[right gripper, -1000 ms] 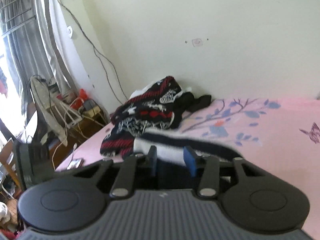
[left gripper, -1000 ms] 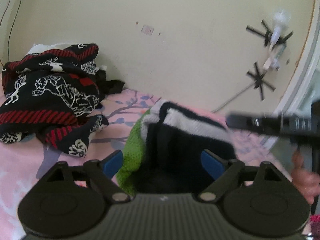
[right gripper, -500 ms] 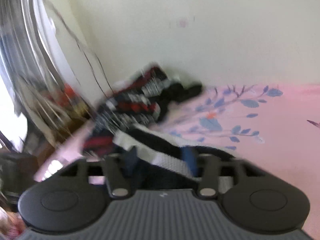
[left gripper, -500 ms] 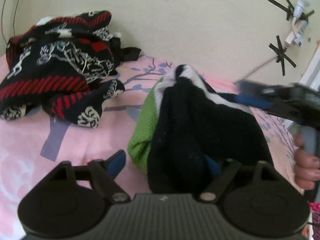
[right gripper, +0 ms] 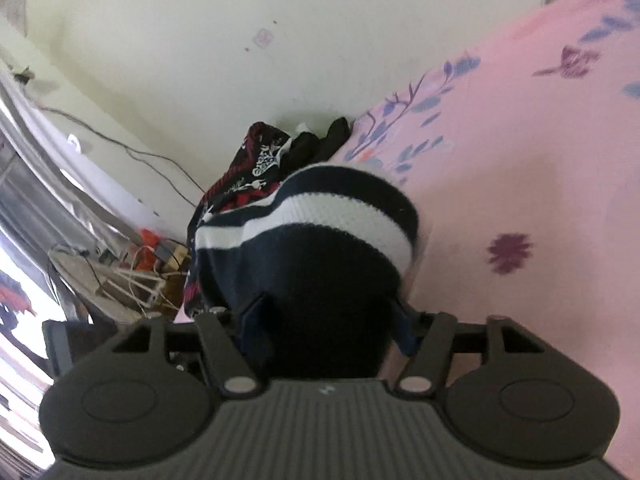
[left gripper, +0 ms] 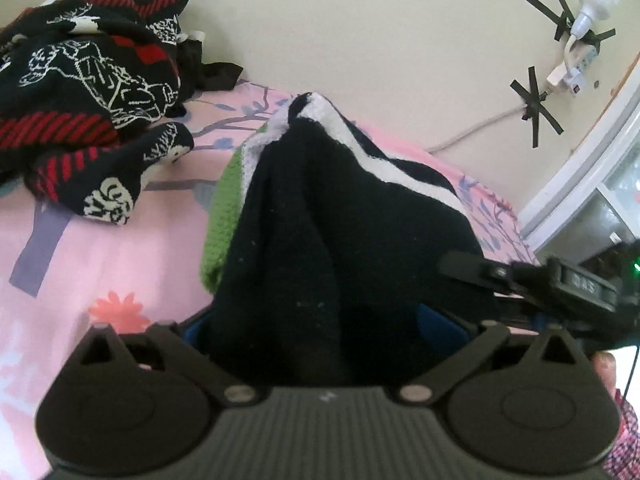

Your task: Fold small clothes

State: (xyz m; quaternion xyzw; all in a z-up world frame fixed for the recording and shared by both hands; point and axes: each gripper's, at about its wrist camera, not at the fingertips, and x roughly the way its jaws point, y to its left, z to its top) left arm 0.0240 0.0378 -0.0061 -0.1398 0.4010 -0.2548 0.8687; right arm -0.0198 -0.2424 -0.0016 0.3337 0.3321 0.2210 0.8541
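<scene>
A navy knit garment with white stripes (left gripper: 320,220) hangs bunched between both grippers above the pink bed. A green knit piece (left gripper: 224,208) shows behind its left side. My left gripper (left gripper: 320,328) has its blue pads wide apart with the navy cloth draped between and over them. My right gripper (right gripper: 324,320) is closed on a fold of the same garment (right gripper: 320,216), and its striped band arches just ahead of the fingers. The right gripper's body also shows at the right of the left wrist view (left gripper: 560,280).
A heap of black, red and white patterned clothes (left gripper: 88,76) lies at the back left of the pink floral bedsheet (left gripper: 120,264). The wall runs right behind the bed. A window frame (left gripper: 580,184) is to the right, a fan and clutter (right gripper: 120,272) beyond the bed's left edge.
The navy garment has been lifted and pulled toward the left gripper, now draping over its fingers. The right gripper swung down and rotated, carrying its fold of cloth.
</scene>
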